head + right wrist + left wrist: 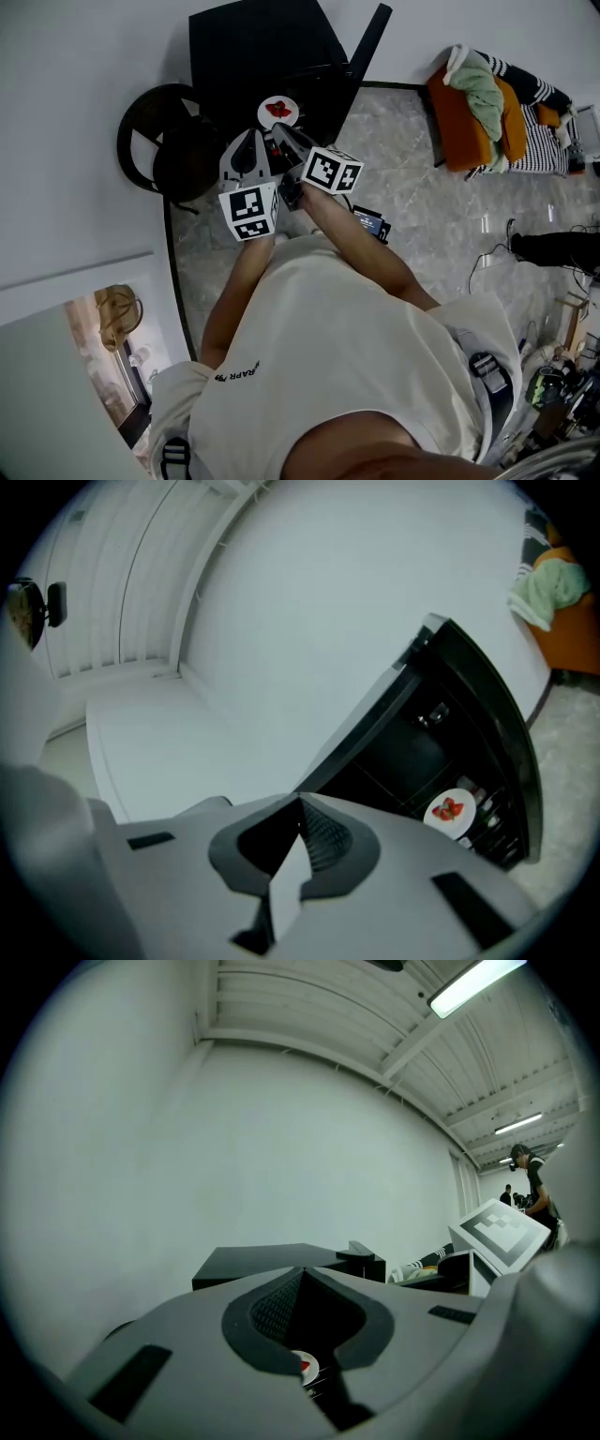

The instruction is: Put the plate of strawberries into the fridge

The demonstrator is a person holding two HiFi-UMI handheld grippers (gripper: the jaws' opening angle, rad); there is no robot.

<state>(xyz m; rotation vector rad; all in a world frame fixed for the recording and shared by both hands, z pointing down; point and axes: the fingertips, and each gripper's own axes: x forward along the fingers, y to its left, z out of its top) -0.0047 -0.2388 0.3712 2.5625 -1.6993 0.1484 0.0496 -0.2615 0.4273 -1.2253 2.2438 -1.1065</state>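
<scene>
A white plate of red strawberries (278,111) sits on a shelf inside the open black fridge (253,47). It also shows in the right gripper view, where the plate (450,810) rests on a wire shelf in the dark fridge interior (412,752). My left gripper (251,139) and right gripper (281,131) hover side by side just in front of the plate, apart from it. Both have their jaws shut with nothing held. In the left gripper view a sliver of the plate (303,1366) peeks through the gap behind the shut jaws (300,1271).
The fridge door (368,39) stands open to the right. A round black stool (169,142) is left of the fridge by the white wall. An orange seat with clothes (487,98) stands at the back right. A small dark box (371,223) and cables (492,253) lie on the marble floor.
</scene>
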